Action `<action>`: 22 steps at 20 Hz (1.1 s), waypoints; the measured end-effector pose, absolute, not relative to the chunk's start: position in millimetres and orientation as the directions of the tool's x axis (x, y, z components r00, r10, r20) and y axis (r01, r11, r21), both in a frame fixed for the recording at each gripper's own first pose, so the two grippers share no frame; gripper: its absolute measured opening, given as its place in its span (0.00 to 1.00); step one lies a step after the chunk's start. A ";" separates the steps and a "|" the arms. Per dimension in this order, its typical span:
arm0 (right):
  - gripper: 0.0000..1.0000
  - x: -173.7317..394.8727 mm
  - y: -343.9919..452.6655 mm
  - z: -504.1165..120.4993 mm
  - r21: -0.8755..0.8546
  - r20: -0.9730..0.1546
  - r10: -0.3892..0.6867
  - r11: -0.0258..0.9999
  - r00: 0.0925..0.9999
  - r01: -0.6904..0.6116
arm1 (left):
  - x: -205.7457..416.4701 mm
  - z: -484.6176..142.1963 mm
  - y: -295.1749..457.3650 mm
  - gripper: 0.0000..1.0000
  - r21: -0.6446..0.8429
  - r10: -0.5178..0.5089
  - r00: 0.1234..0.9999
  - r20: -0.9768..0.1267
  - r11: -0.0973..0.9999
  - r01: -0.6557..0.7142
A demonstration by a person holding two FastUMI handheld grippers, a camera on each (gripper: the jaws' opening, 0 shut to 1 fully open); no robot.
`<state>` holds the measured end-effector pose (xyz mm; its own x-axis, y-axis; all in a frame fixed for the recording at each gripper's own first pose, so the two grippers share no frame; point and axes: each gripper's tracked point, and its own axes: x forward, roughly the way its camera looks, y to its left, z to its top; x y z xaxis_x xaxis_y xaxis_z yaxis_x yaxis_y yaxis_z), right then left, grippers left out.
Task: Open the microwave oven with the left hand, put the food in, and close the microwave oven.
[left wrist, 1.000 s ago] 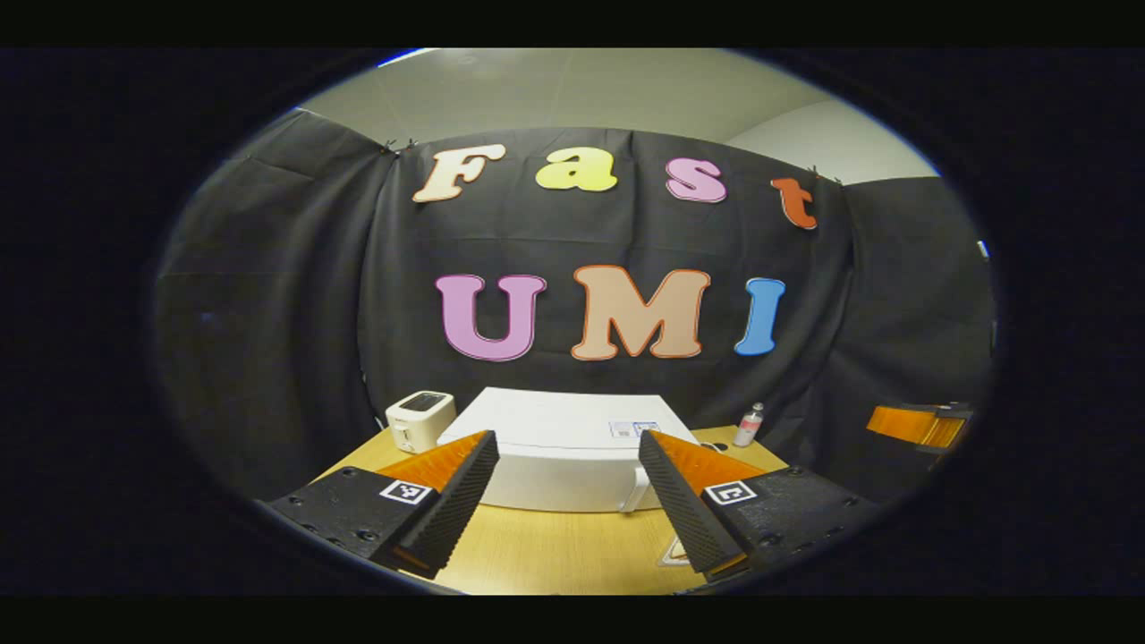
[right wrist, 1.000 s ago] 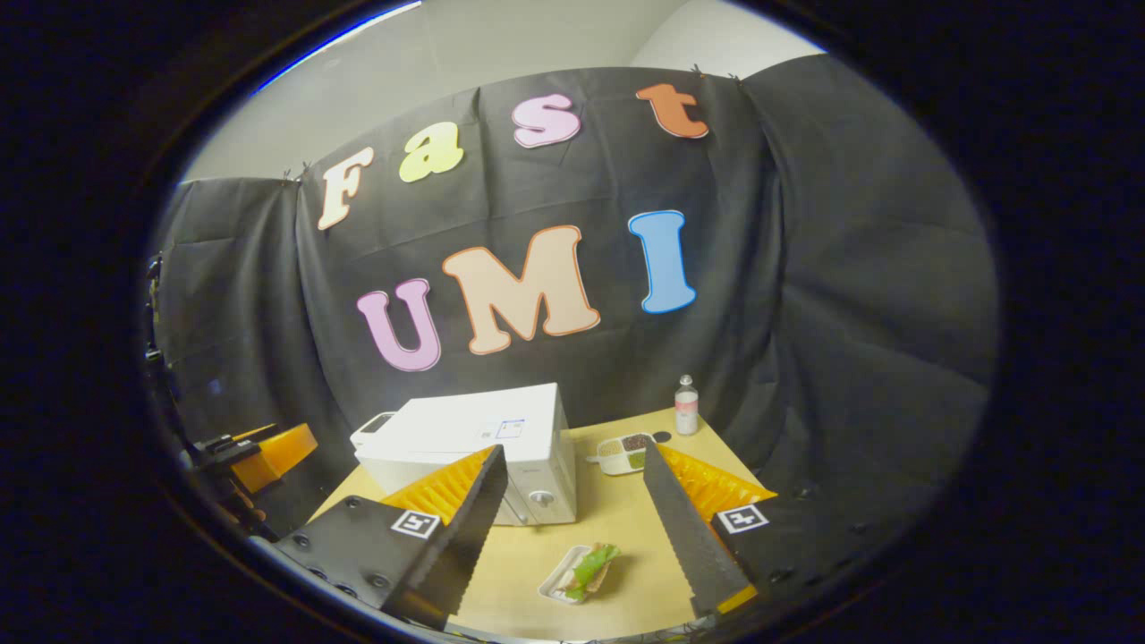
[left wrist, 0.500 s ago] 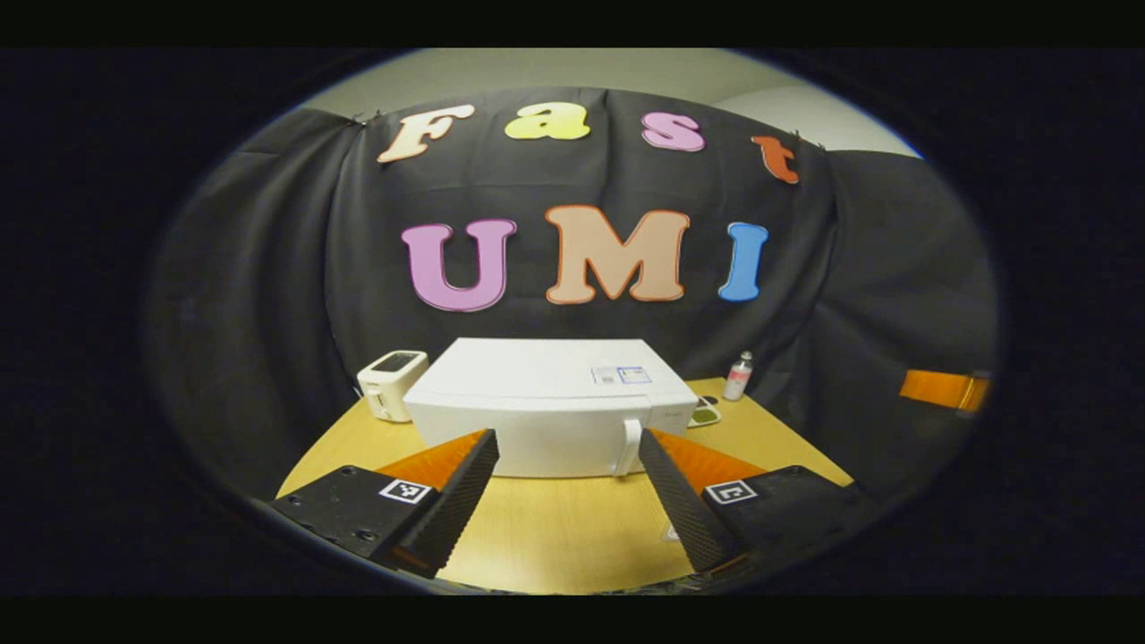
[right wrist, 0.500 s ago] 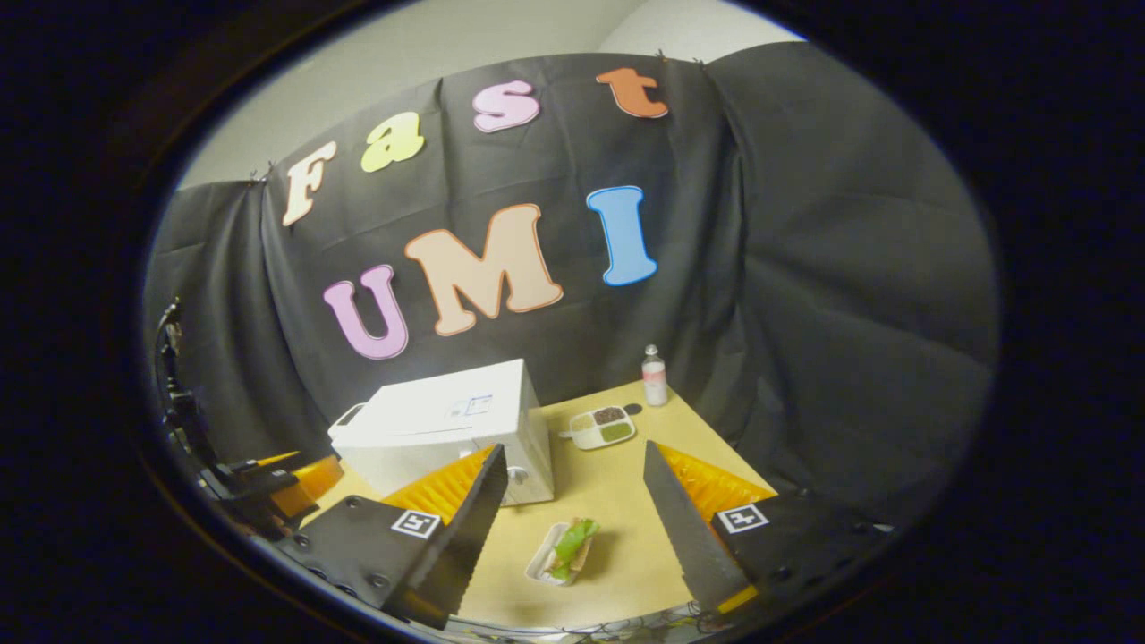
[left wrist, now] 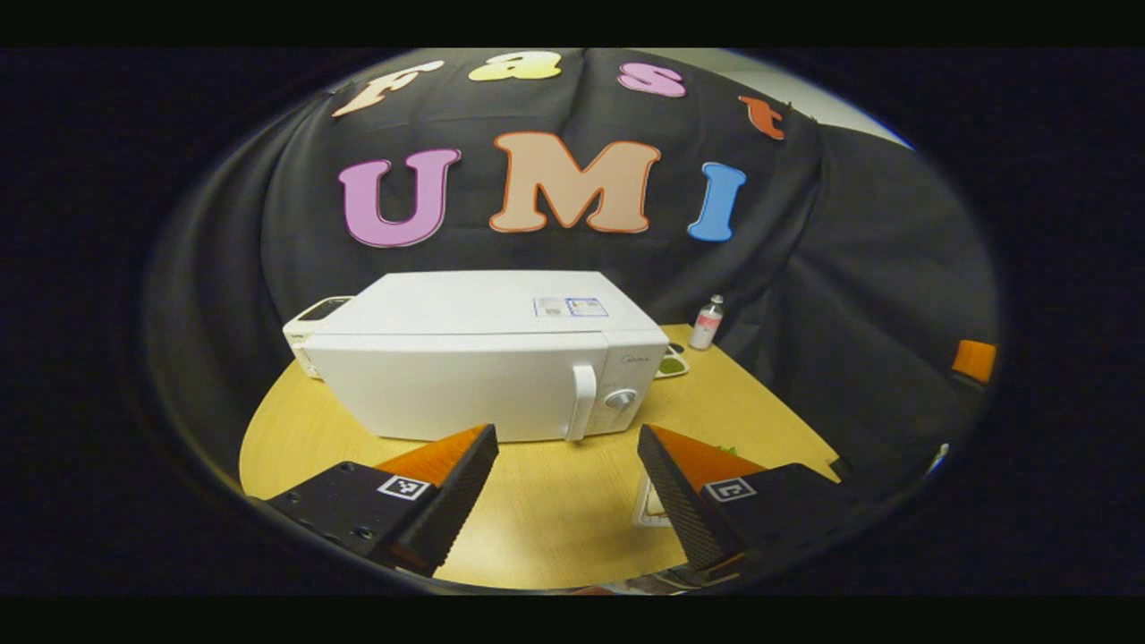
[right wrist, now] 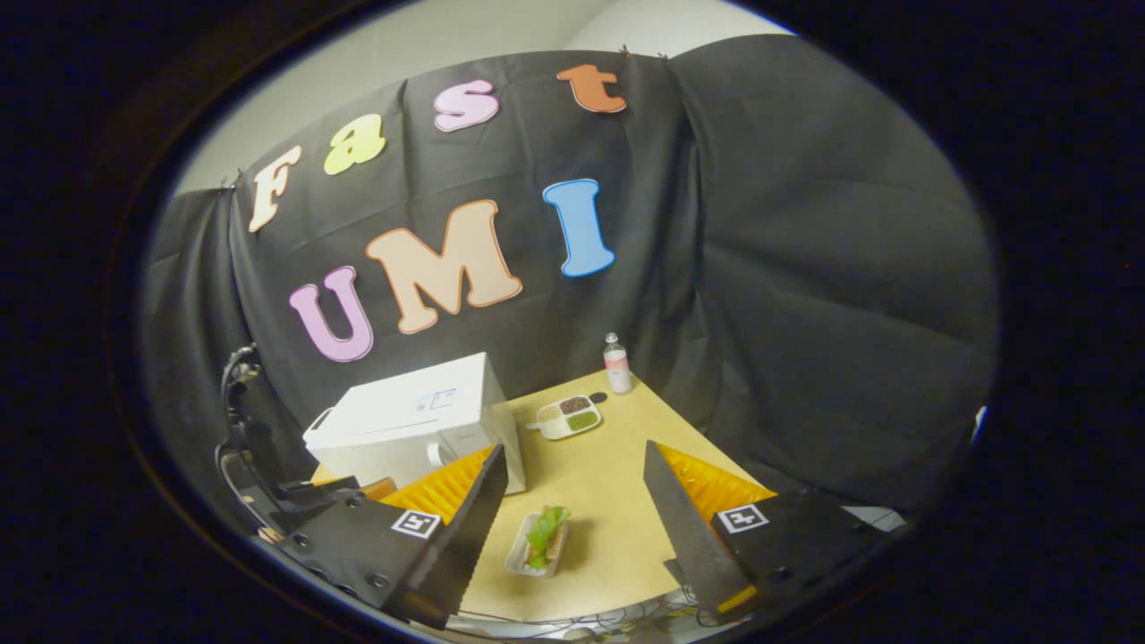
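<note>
While both grippers hang wide open, the left gripper [left wrist: 565, 501] faces the shut microwave [left wrist: 483, 358], so hooking its handle [left wrist: 582, 402] looks next, with the right gripper [right wrist: 572, 528] over the food [right wrist: 541, 539].

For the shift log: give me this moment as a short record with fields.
microwave oven: white, on the table, door shut
door handle: upright, right of the door, beside the knob
food: sandwich with greens in a small tray, on the table in front of the oven
left claw: open, holds nothing, faces the oven front
right claw: open, above the food
also on table: bottle, divided dish
</note>
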<state>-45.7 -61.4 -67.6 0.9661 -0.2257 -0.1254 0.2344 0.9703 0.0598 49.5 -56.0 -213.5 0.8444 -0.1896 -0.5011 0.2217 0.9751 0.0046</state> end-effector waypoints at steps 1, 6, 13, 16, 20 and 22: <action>0.91 -46.4 -62.7 -67.6 0.062 -0.123 -0.232 0.969 0.965 0.241 | 54.5 -223.0 -59.6 0.91 0.007 -0.187 0.838 -0.512 0.975 0.223; 0.96 -47.4 -67.6 -69.2 0.075 -0.112 -0.266 0.958 0.957 0.275 | 78.5 -272.1 -66.1 0.96 -0.010 -0.170 0.787 -0.594 0.979 0.205; 0.96 -50.9 -73.8 -69.1 0.105 -0.117 -0.301 0.944 0.946 0.313 | 120.1 -323.6 -67.8 0.94 -0.049 -0.130 0.714 -0.688 0.990 0.134; 0.96 -52.9 -76.4 -69.0 0.121 -0.122 -0.312 0.937 0.942 0.326 | 136.4 -338.7 -68.1 0.94 -0.036 -0.109 0.704 -0.702 0.992 0.118; 0.96 -58.9 -79.7 -74.1 0.122 -0.134 -0.328 0.931 0.935 0.344 | 148.4 -352.7 -72.4 0.84 -0.036 -0.106 0.684 -0.722 0.993 0.116; 0.96 -62.2 -83.6 -78.4 0.118 -0.144 -0.343 0.925 0.928 0.360 | 153.3 -356.8 -73.6 0.81 -0.024 -0.095 0.682 -0.725 0.993 0.113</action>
